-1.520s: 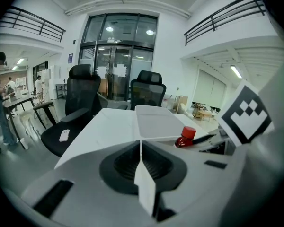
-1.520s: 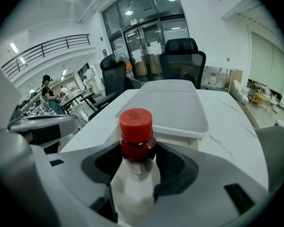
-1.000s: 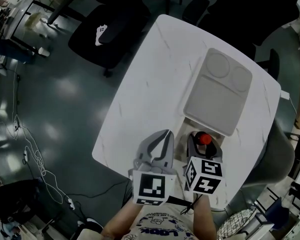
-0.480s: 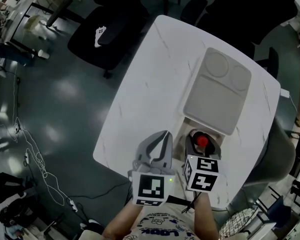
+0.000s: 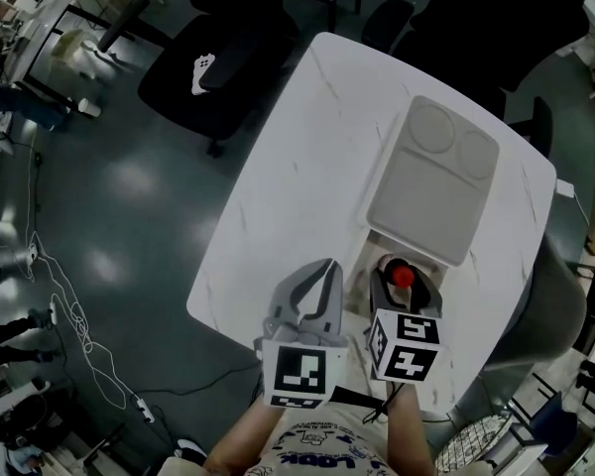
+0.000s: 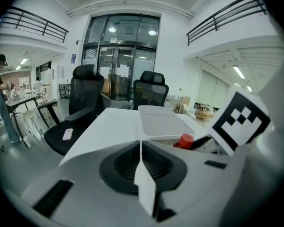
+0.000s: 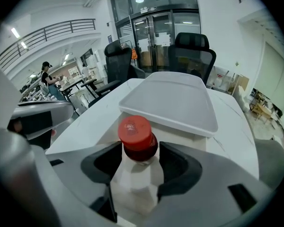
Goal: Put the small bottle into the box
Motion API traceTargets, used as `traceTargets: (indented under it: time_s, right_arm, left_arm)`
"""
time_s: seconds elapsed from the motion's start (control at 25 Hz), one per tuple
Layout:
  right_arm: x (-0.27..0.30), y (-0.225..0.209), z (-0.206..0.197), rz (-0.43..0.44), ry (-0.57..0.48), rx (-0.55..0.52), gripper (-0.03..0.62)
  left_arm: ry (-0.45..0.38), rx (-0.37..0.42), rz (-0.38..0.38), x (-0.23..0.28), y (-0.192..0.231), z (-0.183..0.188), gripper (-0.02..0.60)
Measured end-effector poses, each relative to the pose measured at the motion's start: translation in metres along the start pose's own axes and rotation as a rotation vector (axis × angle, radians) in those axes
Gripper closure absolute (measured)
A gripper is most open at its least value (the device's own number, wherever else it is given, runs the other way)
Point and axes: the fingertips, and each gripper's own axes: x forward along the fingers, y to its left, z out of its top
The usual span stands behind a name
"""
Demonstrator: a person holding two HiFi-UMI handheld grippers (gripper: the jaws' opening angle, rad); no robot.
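Right tool (image 7: 135, 171) gripping small bottle (image 7: 132, 188), upright, red cap (image 7: 135, 130) on top

Red-capped small bottle (image 7: 134, 167) upright at lidded white box's (image 5: 431, 181) near end.

red-capped small bottle (image 7: 137, 148), white box (image 5: 431, 181), white table (image 5: 278, 206)

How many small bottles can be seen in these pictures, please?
1. The small bottle, red-capped, is held between the jaws of the right gripper, at the near end of the box. Its lid may hide others.
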Motion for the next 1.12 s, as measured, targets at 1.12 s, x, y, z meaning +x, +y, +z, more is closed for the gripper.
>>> traceTargets:
  time_s: [1.12]
  right_arm:
    - [-0.192,0.079,0.032,-0.073,-0.609,0.021,0.49]
  left_arm:
    - [-0.284,0.08,-0.006,-0.15,-0.006,0.048,0.561]
